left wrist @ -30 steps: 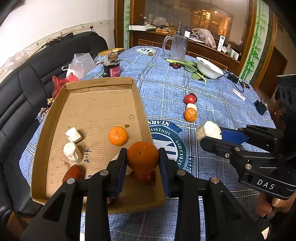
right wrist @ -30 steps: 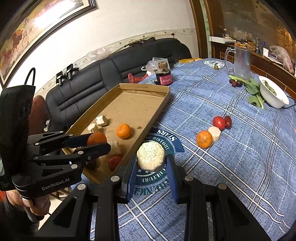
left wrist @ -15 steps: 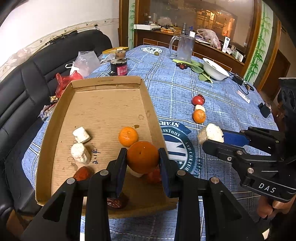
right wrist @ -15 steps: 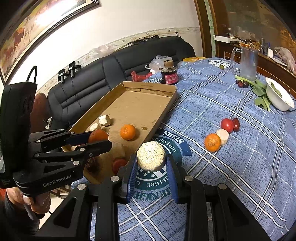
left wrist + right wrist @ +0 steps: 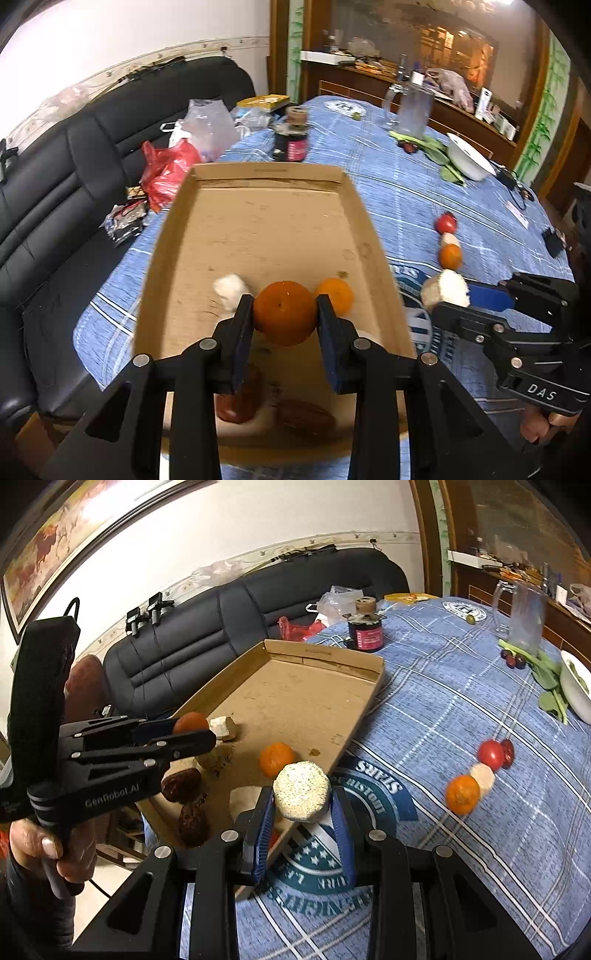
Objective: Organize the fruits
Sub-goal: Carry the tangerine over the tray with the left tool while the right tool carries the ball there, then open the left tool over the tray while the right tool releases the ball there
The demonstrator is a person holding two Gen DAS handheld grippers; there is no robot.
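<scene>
Both of my loads have travelled further over the shallow brown cardboard tray (image 5: 266,236) in the last second. In the left wrist view the left tongs (image 5: 284,314) are clamped on the round orange tangerine (image 5: 284,312), and where that fruit sat over the near end of the tray a moment ago, it now hangs over the tray's middle, with the smaller loose orange (image 5: 336,295) just behind its right shoulder and a white chunk (image 5: 231,290) peeking past the left pad. The dark red fruits (image 5: 240,402) that were ahead of the tongs now lie under them at the bottom of the frame. In the right wrist view the right tongs (image 5: 301,812) are gripping the pale, speckled, faceted block (image 5: 301,790), which has drifted from over the printed blue bench cloth (image 5: 480,849) towards the tray's near right wall and now sits about over that edge. Both grips look unchanged and firm. I judge this as the carry stage almost finished: each piece needs lowering to the tray floor and letting go. A row of orange, white and red pieces (image 5: 476,775) is left out on the bench at centre right, so the sorting is, I'd say, roughly half done.
</scene>
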